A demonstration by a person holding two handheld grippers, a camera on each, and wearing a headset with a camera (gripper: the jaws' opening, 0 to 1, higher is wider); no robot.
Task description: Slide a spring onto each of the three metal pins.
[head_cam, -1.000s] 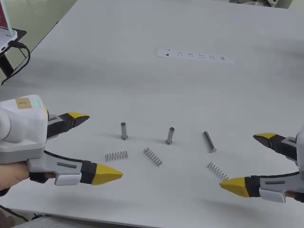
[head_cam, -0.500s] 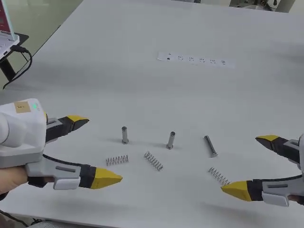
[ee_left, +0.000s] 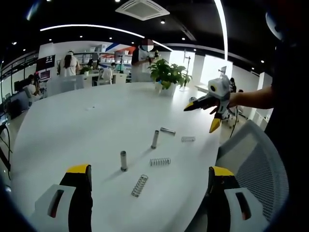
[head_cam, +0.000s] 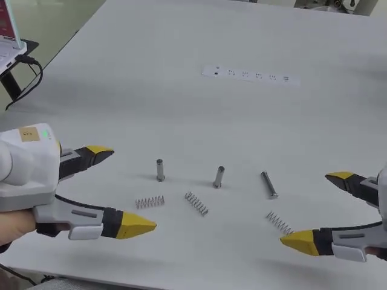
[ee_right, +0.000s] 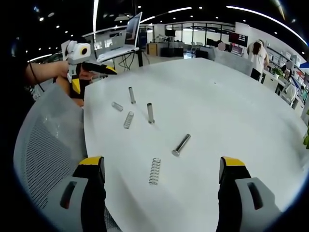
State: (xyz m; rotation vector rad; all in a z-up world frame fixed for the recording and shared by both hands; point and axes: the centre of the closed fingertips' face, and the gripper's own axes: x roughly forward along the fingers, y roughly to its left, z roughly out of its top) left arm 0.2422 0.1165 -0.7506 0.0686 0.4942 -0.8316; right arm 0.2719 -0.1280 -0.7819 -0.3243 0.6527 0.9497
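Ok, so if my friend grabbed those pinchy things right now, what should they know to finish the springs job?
Left gripper: open, empty, held near the left spring.
Right gripper: open, empty, beside the right spring.
Pins: left pin and middle pin stand upright; right pin lies flat on the table.
Springs: all three lie loose in front of the pins, the middle spring in front of the gap between the two upright pins.
Done: nothing yet; no spring is on a pin.
Left: all three springs. The lying pin probably needs holding or standing up first.
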